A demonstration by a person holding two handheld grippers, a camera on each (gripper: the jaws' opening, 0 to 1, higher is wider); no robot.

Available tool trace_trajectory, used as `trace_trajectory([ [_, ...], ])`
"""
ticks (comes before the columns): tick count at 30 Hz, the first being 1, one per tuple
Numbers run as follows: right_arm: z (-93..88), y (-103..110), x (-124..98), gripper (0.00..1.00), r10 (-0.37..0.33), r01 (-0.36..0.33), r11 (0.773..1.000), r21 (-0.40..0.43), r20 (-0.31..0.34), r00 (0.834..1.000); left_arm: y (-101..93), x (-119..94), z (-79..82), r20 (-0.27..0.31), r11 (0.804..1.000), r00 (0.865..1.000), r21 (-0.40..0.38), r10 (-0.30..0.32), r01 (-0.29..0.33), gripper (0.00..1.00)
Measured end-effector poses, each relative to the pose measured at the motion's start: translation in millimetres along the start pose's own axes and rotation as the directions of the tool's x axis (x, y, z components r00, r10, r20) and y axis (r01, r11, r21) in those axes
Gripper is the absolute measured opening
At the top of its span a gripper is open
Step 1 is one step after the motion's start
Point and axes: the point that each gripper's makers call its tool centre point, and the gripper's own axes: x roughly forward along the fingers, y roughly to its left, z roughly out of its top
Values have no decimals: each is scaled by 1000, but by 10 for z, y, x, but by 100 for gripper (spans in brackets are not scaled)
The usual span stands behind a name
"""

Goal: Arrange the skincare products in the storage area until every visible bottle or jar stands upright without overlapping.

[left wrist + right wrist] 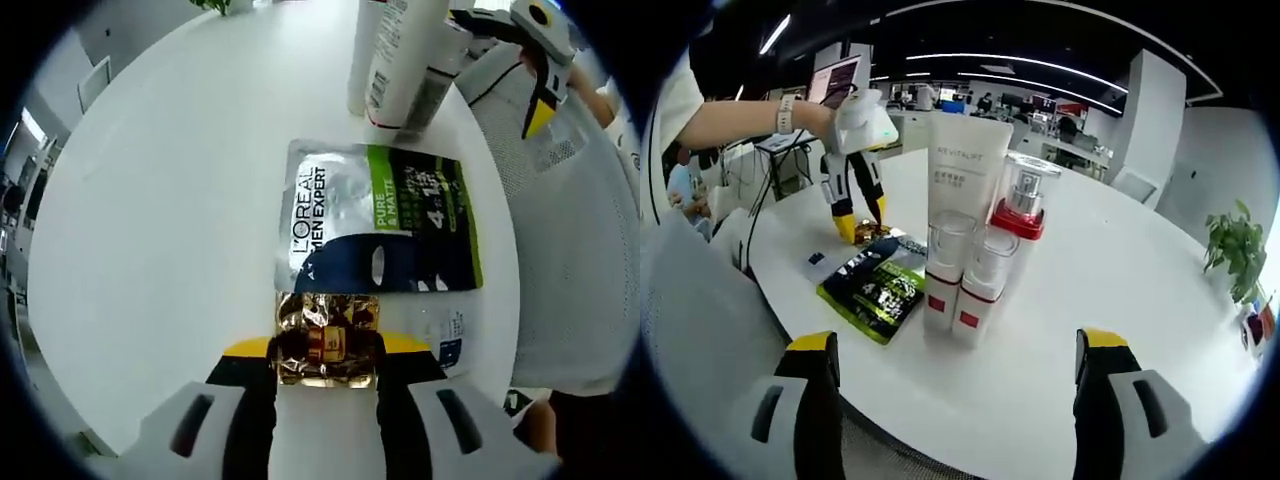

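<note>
My left gripper (326,352) is shut on a crinkled gold sachet (326,338), low over the round white table (160,220). Just beyond it a L'Oreal Men Expert sachet (380,215) lies flat, with a small white and blue sachet (447,335) beside it. Past them stand the bottles (400,60). In the right gripper view a tall white tube (968,160), a red-collared pump bottle (1022,195) and two small clear-capped bottles (945,270) (982,280) stand upright in a tight group. My right gripper (957,345) is open in front of them, holding nothing.
A white mesh chair (570,250) sits against the table edge by the sachets. A person's hand holds the left gripper (855,215) over the gold sachet (872,232) and green sachet (875,285). A potted plant (1235,250) stands at the far right.
</note>
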Motion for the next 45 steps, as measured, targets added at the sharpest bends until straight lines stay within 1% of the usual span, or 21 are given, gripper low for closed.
trace_trajectory([
  [7,2,-15,-1,97,-5,5,1000,0,3,1000,8,-5,-11,2,1000,1000,1,0,0,34],
  [10,-3,-10,1,97,-3,3,1000,-4,2,1000,20,-11,-53,-17,1000,1000,29,11,-10,34],
  [17,1,-7,-2,97,-5,5,1000,-6,6,1000,65,-6,-132,-37,1000,999,19,11,-11,34],
  [18,0,-7,-2,97,-5,5,1000,-8,6,1000,67,-13,-147,-48,1000,999,19,21,-20,34],
  [19,-2,-7,-2,97,-5,5,1000,-9,5,1000,63,-24,-154,-54,999,998,38,34,-32,34],
  [20,-2,-7,-2,97,-5,5,1000,-10,5,1000,54,-29,-150,-50,998,998,44,36,-34,34],
  [23,2,-6,0,97,-4,4,1000,-11,6,1000,25,-25,-136,-38,999,999,25,29,-28,34],
  [26,1,0,0,97,-1,2,1000,-15,5,1000,4,-17,-125,-42,999,999,25,34,-33,34],
  [31,7,0,-4,97,-2,2,1000,-15,7,1000,-15,14,-89,-28,999,999,15,31,-31,34],
  [45,16,10,-8,98,0,0,1000,-22,8,1000,-14,-1,-81,14,997,997,-10,73,-73,35],
])
